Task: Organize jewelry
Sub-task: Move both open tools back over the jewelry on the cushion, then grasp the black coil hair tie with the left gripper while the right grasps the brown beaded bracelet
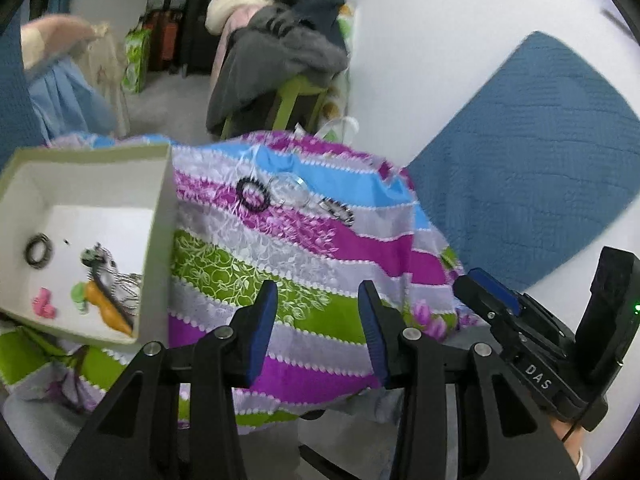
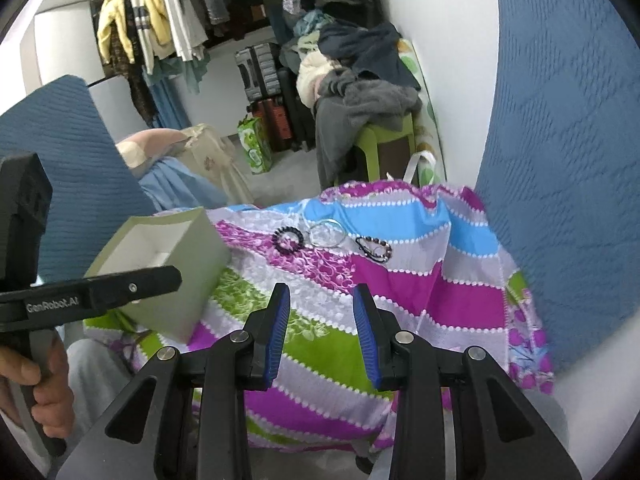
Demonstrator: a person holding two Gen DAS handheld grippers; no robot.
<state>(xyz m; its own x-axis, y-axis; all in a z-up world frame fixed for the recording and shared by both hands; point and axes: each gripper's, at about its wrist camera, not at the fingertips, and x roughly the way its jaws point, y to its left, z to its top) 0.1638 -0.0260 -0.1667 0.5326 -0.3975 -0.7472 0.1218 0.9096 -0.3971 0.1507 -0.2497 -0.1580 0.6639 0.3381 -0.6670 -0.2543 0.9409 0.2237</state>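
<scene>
A pale open box (image 1: 160, 216) sits at the left on a striped cloth (image 1: 304, 240); it also shows in the right wrist view (image 2: 180, 272). Inside lie a dark ring (image 1: 39, 250), a pink piece (image 1: 43, 304), an orange piece (image 1: 108, 306) and silver chains (image 1: 128, 284). On the cloth farther away lie a black beaded bracelet (image 1: 252, 194) (image 2: 287, 239), a clear bangle (image 1: 290, 194) (image 2: 326, 234) and a dark beaded bracelet (image 1: 336, 212) (image 2: 374, 248). My left gripper (image 1: 318, 304) is open and empty above the cloth. My right gripper (image 2: 322, 304) is open and empty, short of the bracelets.
Blue quilted cushions (image 1: 532, 152) (image 2: 568, 160) lean against the white wall on the right. Behind the cloth stand a green stool piled with clothes (image 2: 360, 92), suitcases (image 2: 272, 92) and a clothes rack (image 2: 160, 20).
</scene>
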